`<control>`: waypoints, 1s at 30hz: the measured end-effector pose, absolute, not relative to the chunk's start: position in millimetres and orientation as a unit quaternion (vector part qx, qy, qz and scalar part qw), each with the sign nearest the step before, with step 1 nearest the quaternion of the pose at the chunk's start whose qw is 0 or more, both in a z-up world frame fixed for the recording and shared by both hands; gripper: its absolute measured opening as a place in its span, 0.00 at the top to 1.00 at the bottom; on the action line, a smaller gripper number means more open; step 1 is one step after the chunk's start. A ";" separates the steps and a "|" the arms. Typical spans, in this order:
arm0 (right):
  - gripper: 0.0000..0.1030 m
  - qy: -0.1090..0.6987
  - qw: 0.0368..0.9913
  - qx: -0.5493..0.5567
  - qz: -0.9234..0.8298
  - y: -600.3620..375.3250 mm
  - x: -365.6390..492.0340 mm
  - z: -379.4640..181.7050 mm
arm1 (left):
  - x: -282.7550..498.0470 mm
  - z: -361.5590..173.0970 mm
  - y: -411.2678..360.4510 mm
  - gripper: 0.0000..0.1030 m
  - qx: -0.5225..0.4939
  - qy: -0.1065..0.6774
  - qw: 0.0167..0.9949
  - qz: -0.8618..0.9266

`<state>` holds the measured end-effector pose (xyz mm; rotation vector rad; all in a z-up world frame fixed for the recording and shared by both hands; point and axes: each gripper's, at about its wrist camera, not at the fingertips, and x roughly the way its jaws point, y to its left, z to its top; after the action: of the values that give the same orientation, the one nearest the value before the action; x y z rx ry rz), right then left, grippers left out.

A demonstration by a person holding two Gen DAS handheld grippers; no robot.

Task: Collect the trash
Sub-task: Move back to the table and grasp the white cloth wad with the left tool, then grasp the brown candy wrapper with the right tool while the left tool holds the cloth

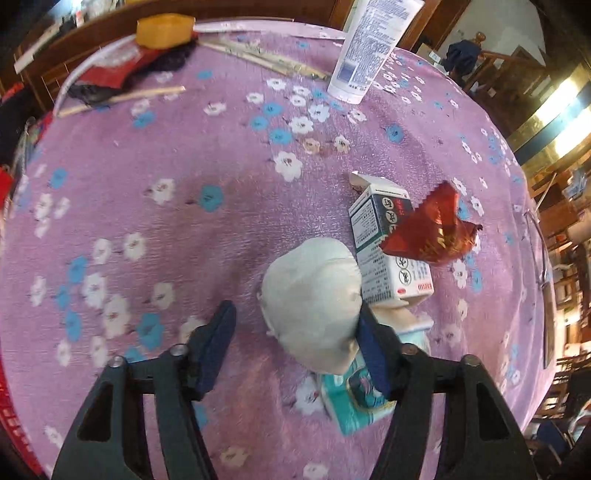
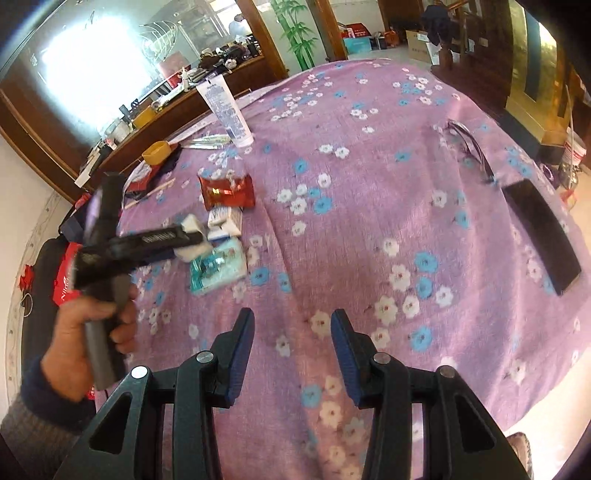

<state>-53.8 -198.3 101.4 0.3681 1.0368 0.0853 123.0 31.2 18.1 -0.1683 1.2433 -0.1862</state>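
Note:
A crumpled white tissue wad [image 1: 314, 302] lies on the purple flowered tablecloth [image 1: 166, 206]. My left gripper [image 1: 295, 332] is open, its fingers either side of the wad; the right finger [image 1: 373, 350] touches it, the left finger [image 1: 218, 339] stands apart. Beside the wad lie a white carton [image 1: 388, 243], a red foil wrapper [image 1: 432, 229] and a teal tissue pack [image 1: 354, 402]. My right gripper [image 2: 291, 343] is open and empty over bare cloth. In the right wrist view the left gripper [image 2: 140, 243] reaches the white wad [image 2: 194, 236] near the wrapper [image 2: 227, 192] and teal pack [image 2: 218, 269].
A white tube [image 1: 369, 48] stands at the far side. Chopsticks [image 1: 266, 59], a yellow container [image 1: 164, 29] and red packaging [image 1: 107, 74] lie at the far left. A black phone [image 2: 543, 236] and glasses [image 2: 469, 147] lie to the right.

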 end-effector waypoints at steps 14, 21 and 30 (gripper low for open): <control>0.46 0.484 0.859 0.112 0.124 -151.1 96.9 107.3 | 39.7 75.6 84.6 0.69 -0.079 0.507 0.855 -0.074; 0.46 0.512 0.838 0.100 0.159 -126.9 169.2 65.1 | -16.1 102.2 138.3 0.69 -0.105 0.479 0.871 -0.020; 0.45 0.549 0.791 0.072 0.261 -101.3 107.8 55.5 | -46.6 92.3 173.6 0.69 -0.138 0.477 0.868 0.028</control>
<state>107.8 -101.3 55.5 0.1539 1.1818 0.5616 -46.6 173.6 92.3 -0.2895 0.9979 0.0587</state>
